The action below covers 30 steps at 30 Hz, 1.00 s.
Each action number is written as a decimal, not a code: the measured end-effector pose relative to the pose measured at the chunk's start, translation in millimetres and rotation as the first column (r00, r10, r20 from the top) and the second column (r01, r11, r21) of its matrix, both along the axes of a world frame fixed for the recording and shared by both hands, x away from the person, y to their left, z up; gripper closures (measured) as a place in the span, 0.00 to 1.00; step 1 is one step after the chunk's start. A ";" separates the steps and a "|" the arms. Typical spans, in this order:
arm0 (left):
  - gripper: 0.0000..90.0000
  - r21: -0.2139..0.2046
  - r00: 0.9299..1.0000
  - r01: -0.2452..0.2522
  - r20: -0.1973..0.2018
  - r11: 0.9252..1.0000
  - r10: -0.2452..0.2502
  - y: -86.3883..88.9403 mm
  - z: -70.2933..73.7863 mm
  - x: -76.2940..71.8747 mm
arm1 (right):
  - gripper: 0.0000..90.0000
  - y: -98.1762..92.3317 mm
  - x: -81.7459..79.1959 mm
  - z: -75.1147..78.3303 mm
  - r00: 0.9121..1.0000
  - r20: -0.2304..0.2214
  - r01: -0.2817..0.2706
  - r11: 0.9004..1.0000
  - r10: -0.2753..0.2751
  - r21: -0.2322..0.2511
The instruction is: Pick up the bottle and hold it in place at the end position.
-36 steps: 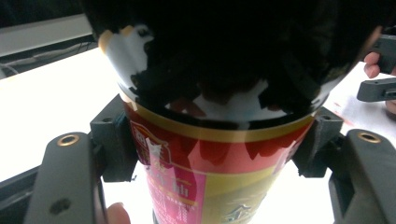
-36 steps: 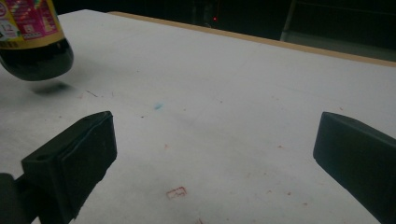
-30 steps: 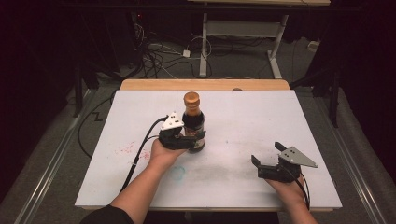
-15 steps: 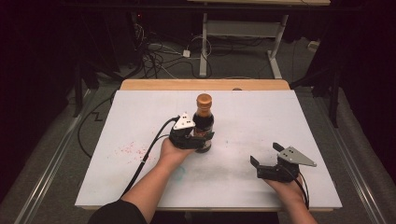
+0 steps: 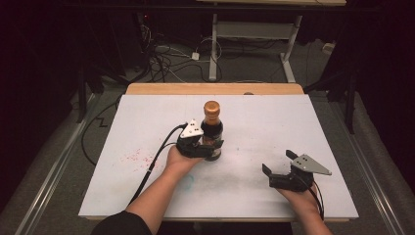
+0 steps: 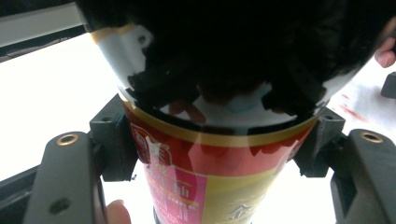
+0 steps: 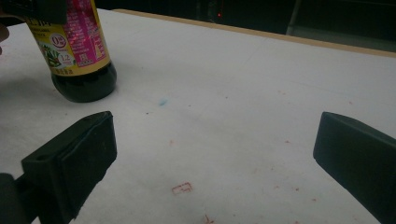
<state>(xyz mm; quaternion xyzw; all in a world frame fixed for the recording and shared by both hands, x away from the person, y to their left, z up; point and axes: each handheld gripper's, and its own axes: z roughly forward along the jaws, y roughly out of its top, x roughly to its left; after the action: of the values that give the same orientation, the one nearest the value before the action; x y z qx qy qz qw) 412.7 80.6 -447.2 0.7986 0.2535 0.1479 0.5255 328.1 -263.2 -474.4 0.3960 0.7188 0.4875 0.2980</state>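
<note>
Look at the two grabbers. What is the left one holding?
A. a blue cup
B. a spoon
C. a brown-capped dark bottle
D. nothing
C: the left gripper is clamped on the dark bottle with the brown cap, while the right gripper stands open with nothing between its jaws.

the bottle (image 5: 212,131) is dark with an orange-brown cap, its label (image 6: 205,186) red, yellow and pink; the table (image 5: 274,122) is white.

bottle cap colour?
Orange-brown, on the dark bottle that the left gripper holds. The cap shows best in the high view.
</note>
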 end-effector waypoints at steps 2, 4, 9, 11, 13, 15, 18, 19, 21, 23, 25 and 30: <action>0.31 -0.003 1.000 0.000 -0.011 1.000 0.000 0.7 0.1 0.4 | 0.00 0.1 0.4 -0.5 1.000 -0.003 -0.001 1.000 0.001 -0.001; 0.31 -0.003 1.000 -0.002 -0.017 1.000 0.002 0.9 0.3 0.6 | 0.00 0.0 0.5 -0.7 1.000 -0.005 -0.001 1.000 0.001 -0.002; 0.30 -0.008 0.999 -0.003 -0.036 1.000 0.003 2.1 1.2 1.1 | 0.00 -1.0 0.3 -0.4 1.000 0.000 0.002 1.000 -0.002 -0.004; 0.30 -0.010 0.999 -0.006 -0.038 1.000 0.005 1.4 1.2 0.8 | 0.00 -0.7 0.5 -0.6 1.000 0.000 0.001 1.000 -0.001 -0.006; 0.30 -0.009 0.999 -0.009 -0.036 1.000 0.008 0.7 1.1 0.4 | 0.00 0.2 0.1 -0.8 1.000 -0.004 0.002 1.000 -0.002 -0.005; 0.29 -0.011 0.999 -0.010 -0.043 1.000 0.009 1.1 1.3 0.8 | 0.00 1.0 0.1 -1.0 1.000 -0.007 0.002 1.000 -0.002 -0.004; 0.29 -0.012 0.999 -0.007 -0.043 1.000 0.007 1.2 1.2 0.9 | 0.00 1.9 0.2 -1.0 1.000 -0.006 -0.004 1.000 0.004 -0.007; 0.30 -0.013 0.999 -0.007 -0.042 1.000 0.007 1.2 1.1 0.9 | 0.00 2.3 0.3 -1.0 1.000 -0.006 -0.006 1.000 0.006 -0.007; 0.29 -0.012 0.999 -0.006 -0.043 1.000 0.006 1.5 1.3 0.9 | 0.00 3.0 0.9 -1.1 1.000 -0.009 -0.008 1.000 0.008 -0.004; 0.29 -0.024 0.998 -0.006 -0.055 1.000 0.004 1.9 1.5 1.2 | 0.00 3.3 1.3 -0.9 1.000 -0.012 -0.007 1.000 0.007 -0.001; 0.28 -0.029 0.998 -0.005 -0.058 1.000 0.004 2.7 2.1 1.0 | 0.00 3.5 2.0 -0.4 1.000 -0.012 -0.009 1.000 0.009 0.000; 0.28 -0.021 0.999 -0.004 -0.052 1.000 0.003 3.4 2.7 0.4 | 0.00 7.4 3.0 2.7 1.000 -0.013 -0.021 1.000 0.021 -0.003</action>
<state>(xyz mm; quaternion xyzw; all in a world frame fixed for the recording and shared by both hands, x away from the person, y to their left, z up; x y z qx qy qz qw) 413.1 84.0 -444.5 0.7962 0.2700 0.1253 0.5267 331.1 -255.8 -471.7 0.3912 0.7256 0.4867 0.2889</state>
